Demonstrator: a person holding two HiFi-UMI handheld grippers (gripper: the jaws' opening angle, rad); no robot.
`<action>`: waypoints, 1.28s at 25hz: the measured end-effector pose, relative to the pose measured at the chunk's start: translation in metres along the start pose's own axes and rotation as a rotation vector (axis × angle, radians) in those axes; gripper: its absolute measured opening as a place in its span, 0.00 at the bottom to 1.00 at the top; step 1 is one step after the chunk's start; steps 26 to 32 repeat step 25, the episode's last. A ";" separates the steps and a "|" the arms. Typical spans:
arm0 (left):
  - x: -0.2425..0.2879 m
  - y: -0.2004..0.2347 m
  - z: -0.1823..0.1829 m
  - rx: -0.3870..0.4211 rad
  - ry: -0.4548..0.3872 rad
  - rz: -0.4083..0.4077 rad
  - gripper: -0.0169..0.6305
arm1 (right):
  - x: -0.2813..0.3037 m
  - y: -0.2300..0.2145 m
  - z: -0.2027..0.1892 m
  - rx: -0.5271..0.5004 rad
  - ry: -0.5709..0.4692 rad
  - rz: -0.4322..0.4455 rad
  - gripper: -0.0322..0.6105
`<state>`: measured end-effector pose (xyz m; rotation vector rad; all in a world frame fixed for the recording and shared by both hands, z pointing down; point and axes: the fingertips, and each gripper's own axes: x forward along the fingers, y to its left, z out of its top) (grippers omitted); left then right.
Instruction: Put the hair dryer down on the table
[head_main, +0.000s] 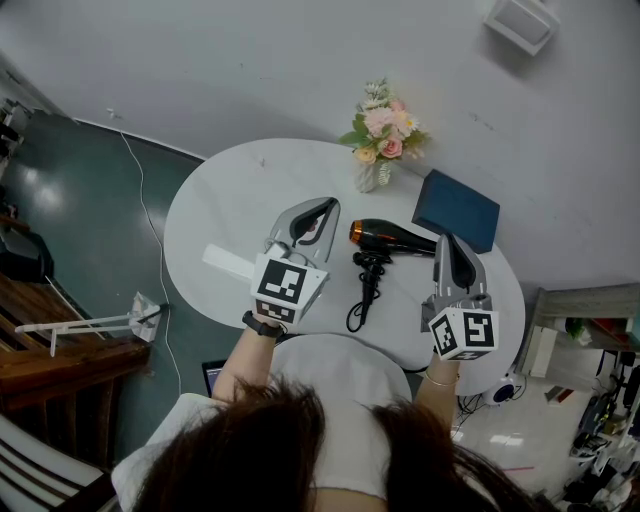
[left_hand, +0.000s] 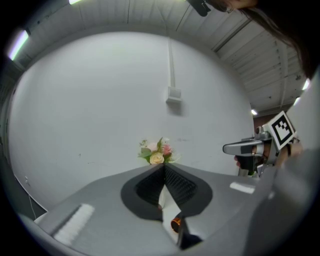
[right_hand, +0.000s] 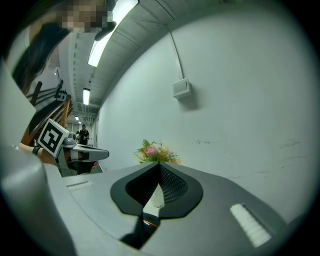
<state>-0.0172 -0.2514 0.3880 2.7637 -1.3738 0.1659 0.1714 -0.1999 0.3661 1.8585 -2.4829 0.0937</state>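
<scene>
1. Placement looks finished: the hair dryer (head_main: 392, 238) lies on its side on the round white table (head_main: 230, 200), its cord looped toward the person.
2. Left gripper (head_main: 325, 207) and right gripper (head_main: 446, 242) flank it (neither touching), jaws closed together on nothing.
3. Next, I judge, only holding clear.

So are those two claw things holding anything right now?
Nothing. Both the left gripper and the right gripper are shut and empty; the hair dryer lies on the table between them.
</scene>
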 end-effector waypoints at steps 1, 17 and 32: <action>0.000 0.000 -0.001 0.000 0.001 0.000 0.12 | 0.000 0.000 -0.001 0.000 0.003 0.000 0.05; -0.001 0.001 -0.006 -0.007 0.014 0.006 0.12 | -0.003 -0.005 -0.008 0.012 0.018 -0.015 0.05; 0.000 0.002 -0.006 -0.007 0.012 0.005 0.12 | -0.002 -0.006 -0.006 0.007 0.014 -0.014 0.05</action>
